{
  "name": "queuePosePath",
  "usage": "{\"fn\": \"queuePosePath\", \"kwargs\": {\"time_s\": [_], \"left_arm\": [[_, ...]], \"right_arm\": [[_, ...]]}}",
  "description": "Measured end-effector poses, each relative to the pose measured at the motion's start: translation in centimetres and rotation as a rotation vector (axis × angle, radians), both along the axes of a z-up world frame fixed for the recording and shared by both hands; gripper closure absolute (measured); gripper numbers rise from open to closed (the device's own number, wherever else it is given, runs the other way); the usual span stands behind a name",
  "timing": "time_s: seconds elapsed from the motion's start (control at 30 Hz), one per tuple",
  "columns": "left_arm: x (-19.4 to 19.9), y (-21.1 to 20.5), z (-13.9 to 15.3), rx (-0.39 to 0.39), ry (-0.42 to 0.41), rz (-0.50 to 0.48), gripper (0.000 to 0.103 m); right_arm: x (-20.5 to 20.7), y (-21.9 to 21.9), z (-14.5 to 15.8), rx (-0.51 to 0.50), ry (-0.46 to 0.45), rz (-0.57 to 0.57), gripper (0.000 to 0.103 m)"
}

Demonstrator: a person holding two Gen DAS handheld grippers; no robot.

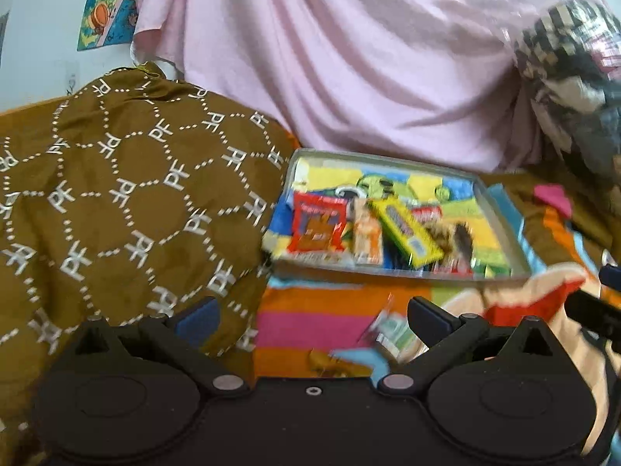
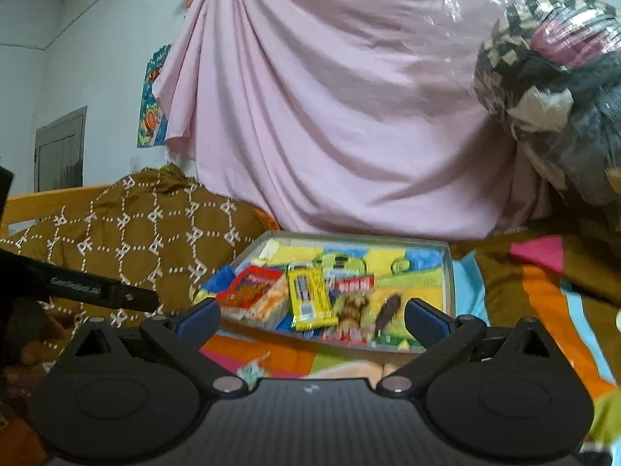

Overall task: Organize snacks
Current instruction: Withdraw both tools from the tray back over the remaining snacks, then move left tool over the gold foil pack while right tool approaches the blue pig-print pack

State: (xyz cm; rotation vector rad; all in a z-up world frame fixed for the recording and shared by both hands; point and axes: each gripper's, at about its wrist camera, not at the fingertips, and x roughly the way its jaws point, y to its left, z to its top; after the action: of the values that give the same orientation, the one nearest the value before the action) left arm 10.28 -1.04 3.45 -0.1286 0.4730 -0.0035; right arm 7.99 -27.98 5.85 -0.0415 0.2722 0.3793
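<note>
A shallow grey tray (image 1: pixel 504 213) with a colourful picture inside lies on a striped bedspread and holds several snack packets: a red one (image 1: pixel 318 227), an orange one (image 1: pixel 366 235), a yellow one (image 1: pixel 403 229). It shows in the right wrist view too (image 2: pixel 448 272), with the red packet (image 2: pixel 248 291) and yellow packet (image 2: pixel 308 299). A small green-white packet (image 1: pixel 392 334) lies on the spread just before my left gripper (image 1: pixel 312 316); it also shows in the right wrist view (image 2: pixel 250 372). My left gripper is open and empty. My right gripper (image 2: pixel 310 316) is open and empty, near the tray's front edge.
A brown patterned quilt (image 1: pixel 128 194) is heaped left of the tray. A pink sheet (image 1: pixel 349 58) hangs behind. A plastic-wrapped bundle (image 2: pixel 551 89) sits at the upper right. The striped bedspread (image 1: pixel 310 322) lies under everything. The other gripper's black body (image 2: pixel 77 287) shows at the left.
</note>
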Motion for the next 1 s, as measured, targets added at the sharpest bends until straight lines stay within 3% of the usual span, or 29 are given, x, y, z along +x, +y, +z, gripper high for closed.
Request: {"fn": "queuePosePath", "kwargs": {"time_s": [0.17, 0.43, 0.77, 1.0], "left_arm": [[-2.8, 0.2, -1.2, 0.010, 0.034, -0.008, 0.001], [-4.8, -0.2, -3.5, 0.044, 0.042, -0.043, 0.001], [-3.6, -0.9, -5.6, 0.043, 0.134, -0.123, 0.001], [-2.5, -0.7, -6.6, 0.025, 0.211, -0.109, 0.001]], "right_arm": [[-1.3, 0.1, -1.5, 0.034, 0.101, -0.017, 0.000], [-3.8, 0.8, -3.2, -0.035, 0.171, -0.040, 0.000], [-5.4, 1.9, -6.6, -0.150, 0.294, -0.046, 0.000], [-4.8, 1.8, -7.1, -0.151, 0.330, -0.062, 0.000]]}}
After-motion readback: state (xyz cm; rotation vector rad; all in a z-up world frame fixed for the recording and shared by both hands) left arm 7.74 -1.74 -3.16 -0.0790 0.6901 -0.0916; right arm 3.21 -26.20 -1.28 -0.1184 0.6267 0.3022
